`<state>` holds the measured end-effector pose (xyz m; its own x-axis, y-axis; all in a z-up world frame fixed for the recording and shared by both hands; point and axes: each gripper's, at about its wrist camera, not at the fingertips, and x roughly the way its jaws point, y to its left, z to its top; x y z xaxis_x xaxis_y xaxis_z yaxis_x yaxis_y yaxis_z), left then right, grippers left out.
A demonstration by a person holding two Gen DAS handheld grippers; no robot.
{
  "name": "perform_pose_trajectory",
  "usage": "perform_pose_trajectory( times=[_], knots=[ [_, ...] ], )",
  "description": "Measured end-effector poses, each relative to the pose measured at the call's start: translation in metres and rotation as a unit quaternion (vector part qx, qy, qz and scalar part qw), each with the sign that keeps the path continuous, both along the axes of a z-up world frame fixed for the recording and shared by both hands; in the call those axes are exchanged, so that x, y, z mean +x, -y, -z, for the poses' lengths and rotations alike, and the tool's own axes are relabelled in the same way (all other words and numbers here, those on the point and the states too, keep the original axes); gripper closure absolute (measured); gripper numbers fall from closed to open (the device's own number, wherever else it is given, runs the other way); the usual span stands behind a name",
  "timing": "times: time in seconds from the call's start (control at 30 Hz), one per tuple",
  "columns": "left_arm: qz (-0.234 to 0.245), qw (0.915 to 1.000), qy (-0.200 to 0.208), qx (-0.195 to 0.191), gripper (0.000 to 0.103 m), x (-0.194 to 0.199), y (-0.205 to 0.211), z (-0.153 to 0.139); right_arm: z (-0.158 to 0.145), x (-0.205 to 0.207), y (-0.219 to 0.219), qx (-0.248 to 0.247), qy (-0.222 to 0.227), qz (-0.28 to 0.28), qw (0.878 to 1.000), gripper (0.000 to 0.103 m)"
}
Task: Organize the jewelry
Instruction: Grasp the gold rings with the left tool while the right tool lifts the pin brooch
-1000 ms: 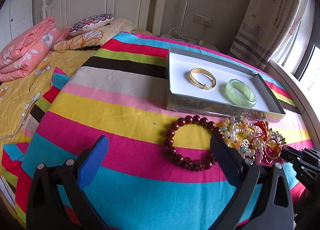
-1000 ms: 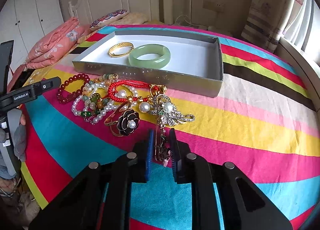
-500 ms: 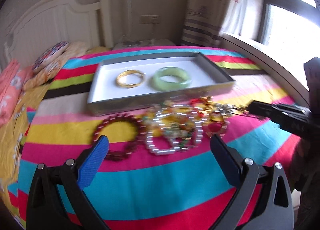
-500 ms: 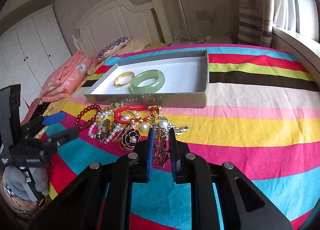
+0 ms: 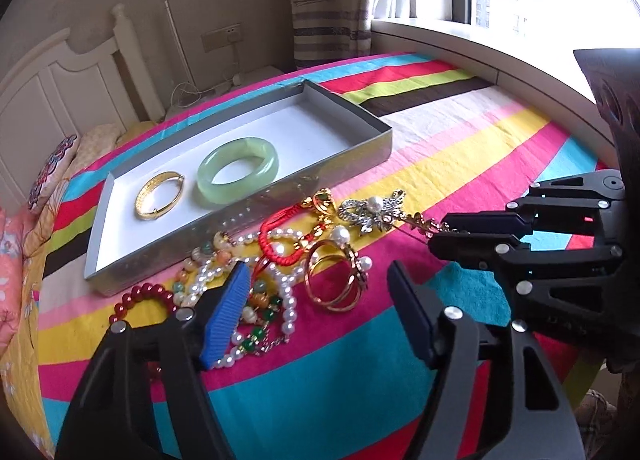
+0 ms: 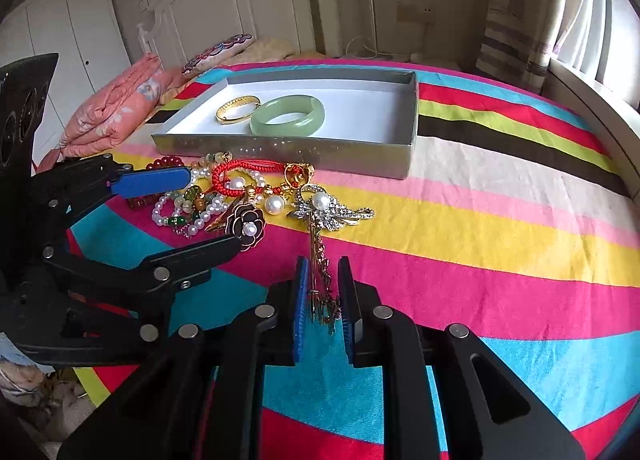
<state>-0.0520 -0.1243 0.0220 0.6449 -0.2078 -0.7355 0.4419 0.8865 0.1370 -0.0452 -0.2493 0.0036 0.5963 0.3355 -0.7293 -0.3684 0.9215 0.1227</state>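
Observation:
A grey tray (image 5: pixel 360 158) (image 6: pixel 412 132) on the striped bedspread holds a gold bangle (image 5: pixel 160 196) (image 6: pixel 237 109) and a green jade bangle (image 5: pixel 238 169) (image 6: pixel 287 116). In front of it lies a tangled pile of jewelry (image 5: pixel 280 260) (image 6: pixel 224 196): pearl strands, a red cord, gold rings, a dark red bead bracelet (image 5: pixel 136 300). My right gripper (image 6: pixel 323 300) (image 5: pixel 436 232) is shut on the gold chain (image 6: pixel 318 260) of a crystal and pearl brooch (image 6: pixel 326 210) (image 5: pixel 372 212), pulled taut. My left gripper (image 5: pixel 320 308) (image 6: pixel 200 212) is open over the pile, empty.
Pink folded quilts (image 6: pixel 116 116) and pillows (image 6: pixel 220 54) lie at the head of the bed by the white headboard (image 6: pixel 240 12). A window sill (image 5: pixel 480 48) and a curtain (image 5: pixel 332 0) run along the right. The bed edge is close below both grippers.
My left gripper has swung right and moved in over the jewelry pile. My right gripper has stayed shut on the brooch chain and drawn it out of the pile.

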Motion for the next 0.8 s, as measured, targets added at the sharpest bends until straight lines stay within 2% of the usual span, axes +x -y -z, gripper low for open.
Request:
perform_pose_trajectory(
  times=[0.07,0.23,0.27,0.3,0.33,0.63,0.8],
  knots=[
    [0.006,0.9999,-0.001,0.01,0.036,0.003,0.006,0.004,0.001,0.002,0.003,0.007,-0.006,0.002,1.0,0.087],
    [0.013,0.9992,0.0,0.036,0.057,0.009,0.014,0.016,0.001,0.001,0.004,0.012,-0.007,0.001,1.0,0.086],
    [0.021,0.9994,0.004,0.028,0.065,0.007,0.013,0.014,0.001,0.002,0.005,0.013,-0.008,0.001,1.0,0.086],
    [0.033,0.9993,0.009,0.014,0.084,0.004,0.011,0.01,0.001,0.002,0.004,0.013,-0.009,0.001,1.0,0.086],
    [0.038,0.9993,0.003,0.006,0.088,0.004,0.01,0.008,0.002,0.002,0.004,0.012,-0.01,0.002,1.0,0.086],
    [0.026,0.9983,0.028,-0.043,0.089,-0.02,-0.02,-0.019,0.004,0.005,-0.007,-0.015,-0.015,-0.008,1.0,0.076],
    [0.016,0.9972,0.044,-0.058,0.089,-0.027,-0.034,-0.035,0.004,0.007,-0.014,-0.036,-0.009,-0.017,0.999,0.075]
  ],
)
